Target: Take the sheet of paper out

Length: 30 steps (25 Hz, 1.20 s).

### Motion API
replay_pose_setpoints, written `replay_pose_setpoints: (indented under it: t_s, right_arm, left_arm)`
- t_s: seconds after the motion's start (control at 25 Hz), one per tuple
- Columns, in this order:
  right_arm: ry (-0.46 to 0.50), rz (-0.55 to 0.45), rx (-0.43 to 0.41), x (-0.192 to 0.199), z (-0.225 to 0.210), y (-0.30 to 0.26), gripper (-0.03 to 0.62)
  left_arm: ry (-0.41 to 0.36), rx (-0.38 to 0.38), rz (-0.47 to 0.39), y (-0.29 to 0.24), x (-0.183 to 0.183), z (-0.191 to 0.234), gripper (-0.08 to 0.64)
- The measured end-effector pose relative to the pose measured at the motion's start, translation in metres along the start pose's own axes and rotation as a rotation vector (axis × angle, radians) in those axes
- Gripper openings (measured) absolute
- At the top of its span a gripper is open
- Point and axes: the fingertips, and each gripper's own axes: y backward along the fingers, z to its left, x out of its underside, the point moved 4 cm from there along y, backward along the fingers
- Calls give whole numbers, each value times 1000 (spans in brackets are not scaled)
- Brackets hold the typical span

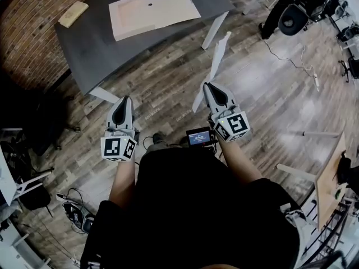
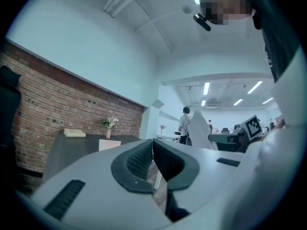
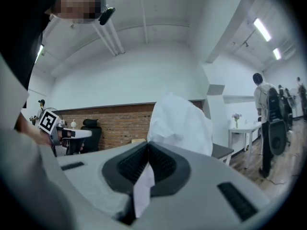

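Observation:
My right gripper [image 1: 206,86] is shut on a white sheet of paper [image 1: 216,60], which stands edge-on over the wooden floor, clear of the table. In the right gripper view the sheet [image 3: 180,123] rises crumpled above the gripper [image 3: 147,147], and a strip of it hangs down between the pads. My left gripper [image 1: 125,98] is beside it on the left, shut with nothing in it; its pads [image 2: 139,159] meet. An open cream folder [image 1: 151,10] lies on the dark grey table [image 1: 90,43], ahead of both grippers.
A tan block [image 1: 73,13] lies at the table's far left, by the brick wall. Black office chairs [image 1: 294,13] and a cable [image 1: 291,55] are at the upper right. A wooden table [image 1: 328,178] stands at the right. A person [image 3: 263,109] stands in the distance.

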Motion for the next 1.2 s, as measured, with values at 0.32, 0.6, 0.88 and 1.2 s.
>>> replay_pose_setpoints:
  t_s: [0.32,0.6,0.88,1.2]
  right_arm:
    - [-14,19,-7,12,-37,54,8]
    - [-22,4,-52,19,-46,69,8]
    - [-27,13,-50,21,-36,73,8]
    - [-28,20,-38,15,-22,74,8]
  left_arm:
    - [37,8,-17,-1,5,-71,-3]
    - [19,-20,-2,10,11,-95,-3]
    - [19,16,15,12,14,-96,-3]
    - [22,68,24,16,8,-94,-3]
